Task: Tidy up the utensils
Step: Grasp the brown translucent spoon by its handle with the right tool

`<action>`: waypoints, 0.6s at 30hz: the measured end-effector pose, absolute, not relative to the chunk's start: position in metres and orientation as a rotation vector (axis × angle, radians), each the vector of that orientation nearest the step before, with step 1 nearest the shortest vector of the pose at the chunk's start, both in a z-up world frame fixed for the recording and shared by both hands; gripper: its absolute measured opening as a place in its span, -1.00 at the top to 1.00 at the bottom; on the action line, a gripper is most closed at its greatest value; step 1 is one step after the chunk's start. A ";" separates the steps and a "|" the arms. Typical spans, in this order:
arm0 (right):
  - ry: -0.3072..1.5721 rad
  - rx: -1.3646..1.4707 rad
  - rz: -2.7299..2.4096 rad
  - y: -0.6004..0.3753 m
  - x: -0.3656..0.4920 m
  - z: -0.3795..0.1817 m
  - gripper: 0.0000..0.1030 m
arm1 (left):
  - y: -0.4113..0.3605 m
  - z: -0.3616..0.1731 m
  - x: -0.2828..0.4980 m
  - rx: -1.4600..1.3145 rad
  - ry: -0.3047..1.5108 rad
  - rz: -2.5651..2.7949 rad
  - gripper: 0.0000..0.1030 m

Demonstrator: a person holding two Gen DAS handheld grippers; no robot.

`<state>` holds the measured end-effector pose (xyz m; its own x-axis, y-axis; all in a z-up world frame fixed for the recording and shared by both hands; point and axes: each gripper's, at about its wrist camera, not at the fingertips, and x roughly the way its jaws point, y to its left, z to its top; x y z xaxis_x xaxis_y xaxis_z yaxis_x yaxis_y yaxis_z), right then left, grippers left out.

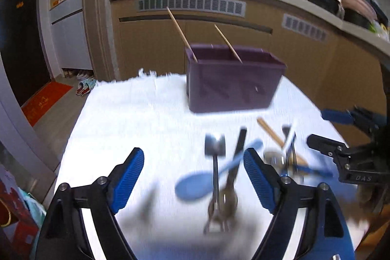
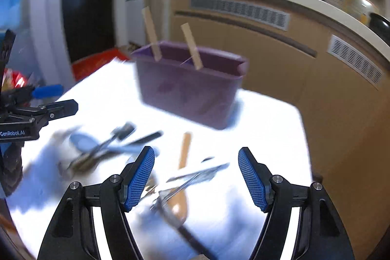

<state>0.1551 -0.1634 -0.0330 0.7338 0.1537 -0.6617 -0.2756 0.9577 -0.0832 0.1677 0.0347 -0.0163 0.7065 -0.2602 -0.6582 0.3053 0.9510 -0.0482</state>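
Note:
A purple two-compartment holder (image 1: 231, 82) (image 2: 190, 87) stands at the far side of the white-covered table, with two wooden chopsticks (image 1: 181, 34) (image 2: 152, 34) leaning in it. My left gripper (image 1: 193, 177) is open above a blurred pile: a light blue spoon (image 1: 195, 185), a metal utensil (image 1: 215, 177) and a dark-handled one (image 1: 240, 140). My right gripper (image 2: 196, 178) is open over a wooden spoon (image 2: 181, 184) and several blurred metal utensils (image 2: 195, 178). Nothing is gripped by either. Each view shows the other gripper, the right (image 1: 321, 128) and the left (image 2: 61, 99).
The white cloth (image 1: 136, 118) covers the table; its right edge (image 2: 302, 138) drops off close to wooden cabinets (image 1: 151, 45). A counter with pots (image 1: 324, 1) runs behind. A red mat (image 1: 46, 101) and slippers lie on the floor at left.

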 end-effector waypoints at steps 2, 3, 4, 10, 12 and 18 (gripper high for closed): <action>0.726 -0.212 0.301 -0.151 0.150 -0.038 -0.39 | 0.037 -0.022 0.158 0.065 0.740 -0.317 -0.62; 0.741 -0.228 0.341 -0.143 0.149 -0.041 -0.39 | 0.040 -0.024 0.154 0.054 0.753 -0.317 -0.62; 0.752 -0.233 0.362 -0.139 0.149 -0.044 -0.39 | 0.041 -0.026 0.152 0.044 0.763 -0.317 -0.62; 0.848 -0.224 0.408 -0.121 0.166 -0.066 -0.33 | 0.049 -0.039 0.137 0.025 0.814 -0.320 -0.64; 0.871 -0.222 0.394 -0.118 0.172 -0.073 -0.29 | 0.050 -0.042 0.134 0.024 0.828 -0.333 -0.75; 0.908 -0.232 0.372 -0.118 0.191 -0.082 -0.14 | 0.053 -0.049 0.134 -0.025 0.856 -0.350 -0.86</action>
<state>0.1905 -0.1176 -0.0822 0.5580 0.2151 -0.8015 -0.4084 0.9120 -0.0396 0.1337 0.0532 -0.0491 0.6023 -0.3120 -0.7348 0.2923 0.9427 -0.1607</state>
